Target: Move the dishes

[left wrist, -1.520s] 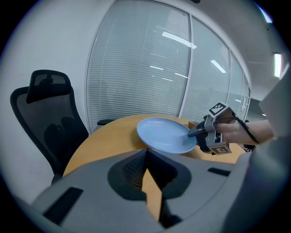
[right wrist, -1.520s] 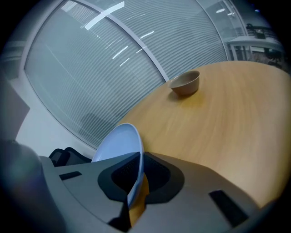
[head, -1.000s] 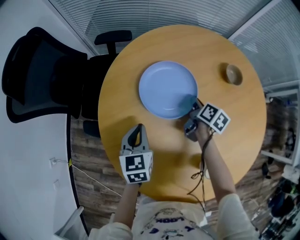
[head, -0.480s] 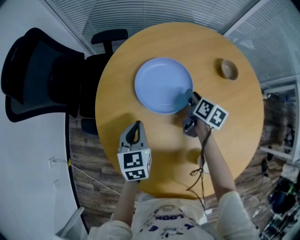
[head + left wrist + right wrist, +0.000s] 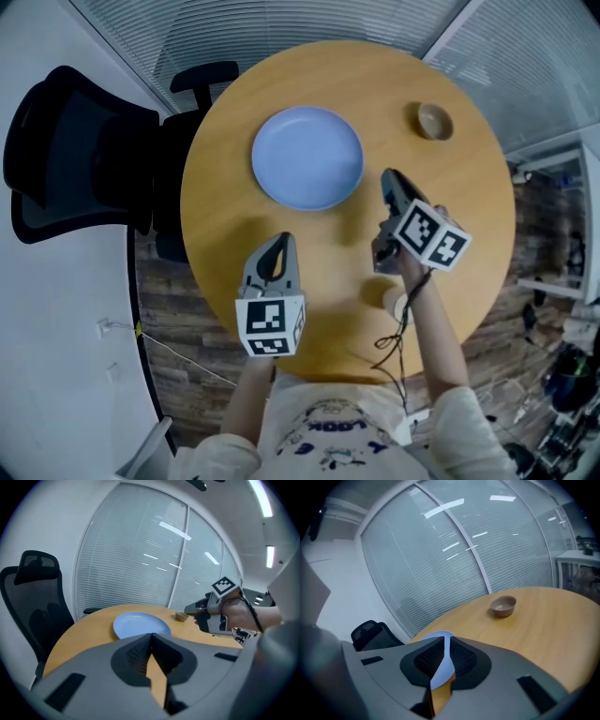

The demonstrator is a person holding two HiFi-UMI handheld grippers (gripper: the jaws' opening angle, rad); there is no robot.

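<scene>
Blue plate (image 5: 307,157) sits flat mid-surface (image 5: 469,216), no gripper on it. Right gripper (image 5: 388,178) jaws have just been closing to a slit, nothing between. Left gripper (image 5: 279,240) is pinched closed, empty. Next is likely the little bowl (image 5: 435,121): reopen, straddle its rim.

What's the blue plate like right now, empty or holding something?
Empty. The blue plate lies flat on the round table, its whole surface bare.

surface: round wooden table (image 5: 225,187) | on it: blue plate (image 5: 307,157), small brown bowl (image 5: 435,121), well apart
</scene>
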